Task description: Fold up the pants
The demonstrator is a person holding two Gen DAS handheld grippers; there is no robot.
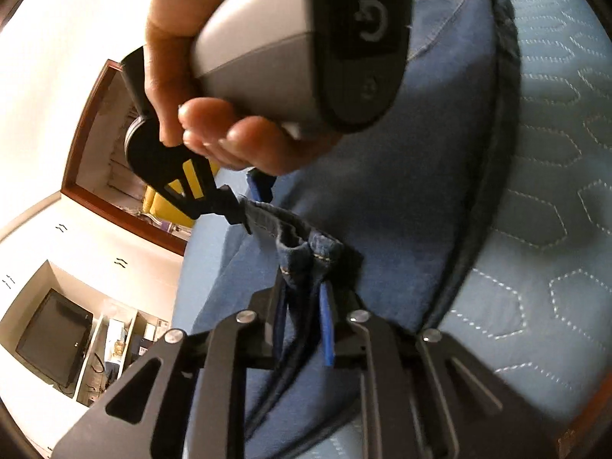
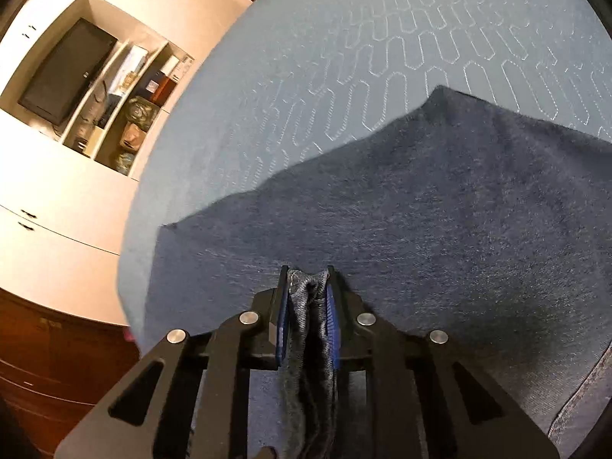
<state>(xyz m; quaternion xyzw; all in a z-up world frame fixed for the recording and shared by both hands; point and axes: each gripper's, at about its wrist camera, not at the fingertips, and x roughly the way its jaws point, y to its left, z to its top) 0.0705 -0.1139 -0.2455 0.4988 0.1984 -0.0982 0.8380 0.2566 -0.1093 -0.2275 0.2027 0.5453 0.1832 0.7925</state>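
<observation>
Blue denim pants [image 1: 401,176] lie on a light blue quilted bed [image 1: 554,199]. My left gripper [image 1: 306,267] is shut on a hemmed edge of the pants. The right gripper with the person's hand [image 1: 267,76] shows just ahead in the left wrist view, its tips at the same denim edge. In the right wrist view my right gripper [image 2: 308,275] is shut on a bunched fold of the pants [image 2: 420,222], which spread dark blue over the bed [image 2: 344,57].
A white cabinet with a dark screen [image 2: 65,72] and cluttered shelves [image 2: 130,114] stands beyond the bed. A wood-framed opening [image 1: 95,153] is in the wall. A dark wooden piece [image 2: 49,352] stands beside the bed.
</observation>
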